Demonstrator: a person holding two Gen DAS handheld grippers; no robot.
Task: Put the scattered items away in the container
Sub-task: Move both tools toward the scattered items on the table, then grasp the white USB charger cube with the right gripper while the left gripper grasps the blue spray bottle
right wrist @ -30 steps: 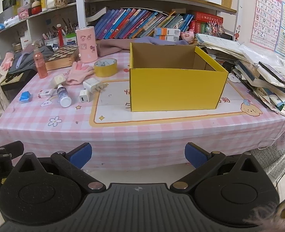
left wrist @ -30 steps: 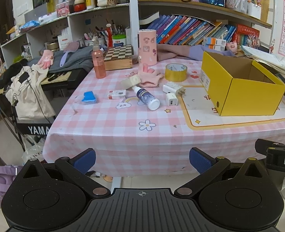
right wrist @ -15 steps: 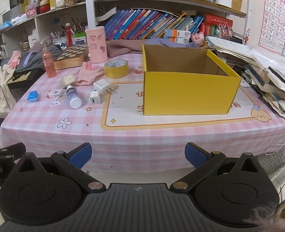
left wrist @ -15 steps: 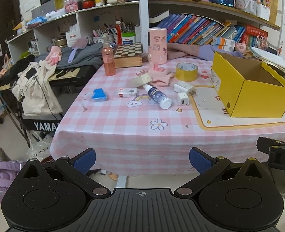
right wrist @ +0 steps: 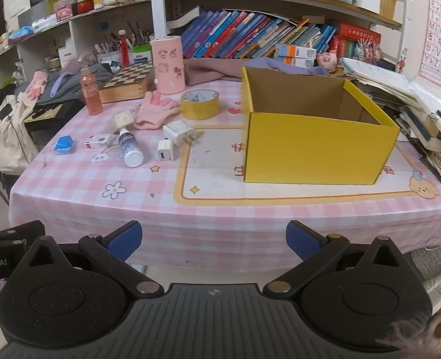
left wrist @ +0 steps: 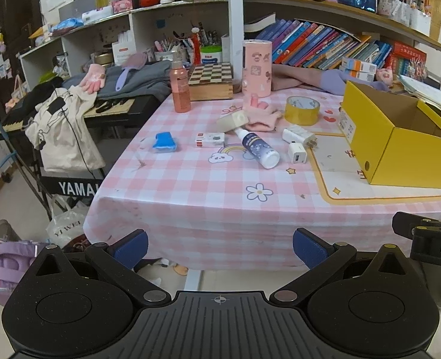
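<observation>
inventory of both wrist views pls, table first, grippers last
box: 1, yellow, open, right side of table
tape roll: 1, yellow, left of box
glove: 1, pink, left of tape
chargers: 2, white, front of tape
spray bottle: 1, white cap, lying down
blue packet: 1, table's left edge
pink bottle: 1, upright, rear left
chessboard box: 1, wooden, rear
pink canister: 1, rear centre
left gripper: open, short of table
right gripper: open, short of table
</observation>
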